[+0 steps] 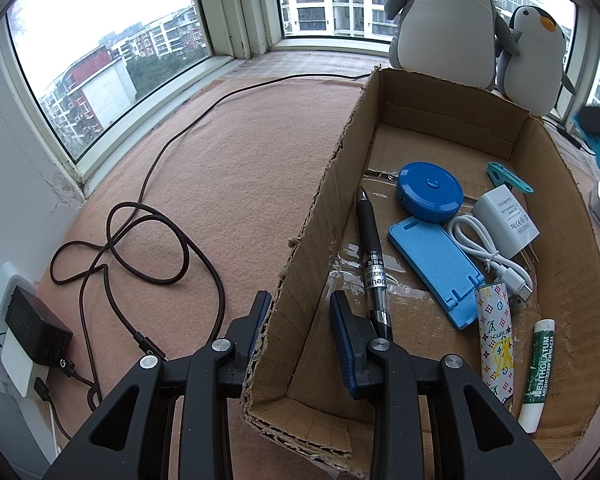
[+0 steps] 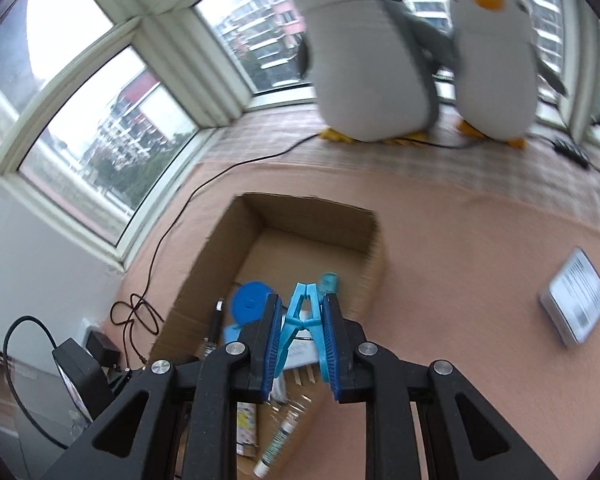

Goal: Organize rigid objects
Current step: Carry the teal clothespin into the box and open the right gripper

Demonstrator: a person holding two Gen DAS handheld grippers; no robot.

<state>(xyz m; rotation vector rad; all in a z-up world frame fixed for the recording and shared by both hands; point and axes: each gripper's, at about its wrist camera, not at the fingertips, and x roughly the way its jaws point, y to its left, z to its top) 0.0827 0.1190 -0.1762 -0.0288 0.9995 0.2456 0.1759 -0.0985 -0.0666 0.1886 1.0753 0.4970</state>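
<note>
The cardboard box sits on the pink felt cloth, and the left gripper is clamped on its near left wall, 1 blue pad outside and 1 inside, the jaws nearly closed on the cardboard. Just right of the inner pad lies a black pen, pointing away from the gripper. Further right, near the gripper, lie a patterned tube and a green-and-white lip balm. Beyond them rest a light blue phone stand, a white cable and a white charger. Further still are a round blue tape measure and a teal clip near the far wall. Left of the gripper, a dark cable loops across the cloth.

The right gripper is closed on a light blue clothespin, pads pressing its 2 legs, above the box's near end. The view is motion-blurred, so the pin's exact height over the box is hard to judge. Far right of it a small white box lies on the cloth. Farthest off, 2 plush penguins stand at the window.
</note>
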